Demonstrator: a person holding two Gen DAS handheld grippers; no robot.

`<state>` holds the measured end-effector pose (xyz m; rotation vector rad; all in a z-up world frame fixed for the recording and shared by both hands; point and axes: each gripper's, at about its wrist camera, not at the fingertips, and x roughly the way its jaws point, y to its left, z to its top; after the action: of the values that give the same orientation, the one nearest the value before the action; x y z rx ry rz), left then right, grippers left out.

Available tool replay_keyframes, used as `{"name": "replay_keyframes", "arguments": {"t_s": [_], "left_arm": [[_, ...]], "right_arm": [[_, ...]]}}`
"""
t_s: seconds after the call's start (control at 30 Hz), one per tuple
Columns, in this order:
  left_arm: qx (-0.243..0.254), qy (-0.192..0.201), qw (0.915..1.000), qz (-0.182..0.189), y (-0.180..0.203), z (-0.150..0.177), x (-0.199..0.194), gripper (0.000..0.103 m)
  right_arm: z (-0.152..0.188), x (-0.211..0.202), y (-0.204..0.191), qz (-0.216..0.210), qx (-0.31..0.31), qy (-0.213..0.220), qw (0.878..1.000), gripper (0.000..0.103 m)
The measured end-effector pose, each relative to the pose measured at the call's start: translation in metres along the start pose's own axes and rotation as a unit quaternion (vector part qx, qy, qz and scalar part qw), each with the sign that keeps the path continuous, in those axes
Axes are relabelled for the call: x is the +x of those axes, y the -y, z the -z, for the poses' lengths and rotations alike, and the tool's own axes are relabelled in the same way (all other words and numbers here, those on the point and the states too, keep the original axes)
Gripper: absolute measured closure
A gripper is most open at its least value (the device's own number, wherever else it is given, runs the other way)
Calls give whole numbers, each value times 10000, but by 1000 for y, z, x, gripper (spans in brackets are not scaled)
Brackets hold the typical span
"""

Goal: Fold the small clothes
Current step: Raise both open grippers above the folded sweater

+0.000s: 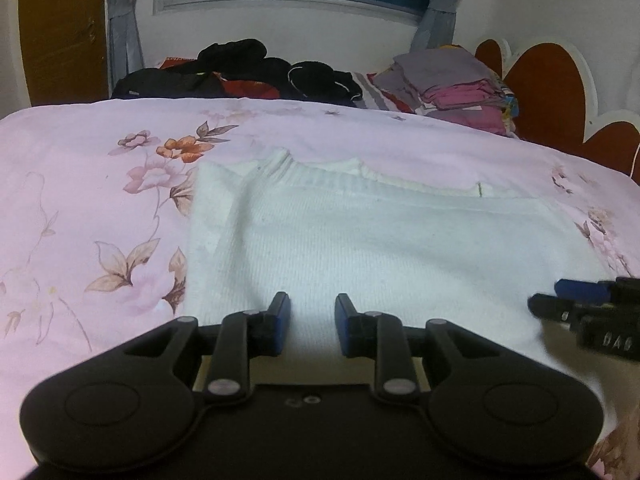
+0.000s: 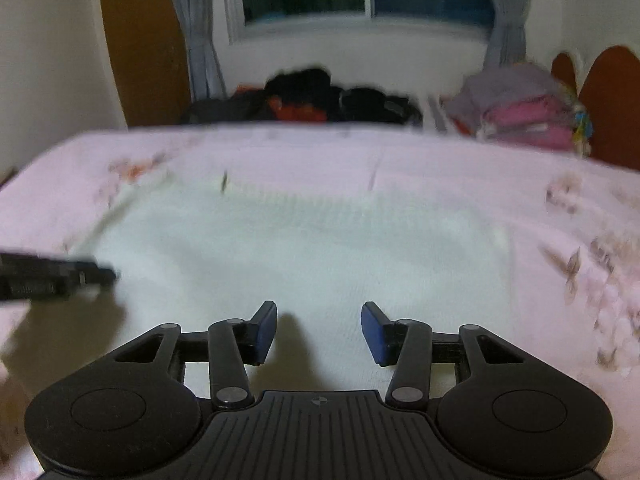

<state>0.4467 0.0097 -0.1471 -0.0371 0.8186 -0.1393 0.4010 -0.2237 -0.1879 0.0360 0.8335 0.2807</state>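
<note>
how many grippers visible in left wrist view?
2. Left gripper at bottom centre, open over the white sweater; right gripper enters at the right edge, partly cropped.

A pink floral bedspread covers the bed. A white knit sweater lies flat on it. Beyond the sweater sit dark clothes and folded laundry.

The sweater lies flat on the bed, its collar at the far edge. Both tongs sit at the sweater's near hem, the left tongs left of the right tongs. Behind the sweater, a heap of clothes lies left of a folded stack.
</note>
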Motion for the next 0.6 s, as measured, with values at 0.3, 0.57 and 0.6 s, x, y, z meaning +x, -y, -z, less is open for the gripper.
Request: {"name": "replay_keyframes", "arguments": {"t_s": [0.3, 0.57, 0.6], "left_arm": [[-20, -139, 9999, -2, 3, 0, -12, 73], [201, -228, 9994, 190, 0, 27, -32, 70], [215, -238, 9993, 179, -2, 31, -33, 70]], "right_arm": [[3, -21, -2, -193, 307, 1, 9993, 56], [22, -37, -14, -117, 336, -74, 9993, 56], [25, -41, -14, -87, 357, -64, 9993, 56]]}}
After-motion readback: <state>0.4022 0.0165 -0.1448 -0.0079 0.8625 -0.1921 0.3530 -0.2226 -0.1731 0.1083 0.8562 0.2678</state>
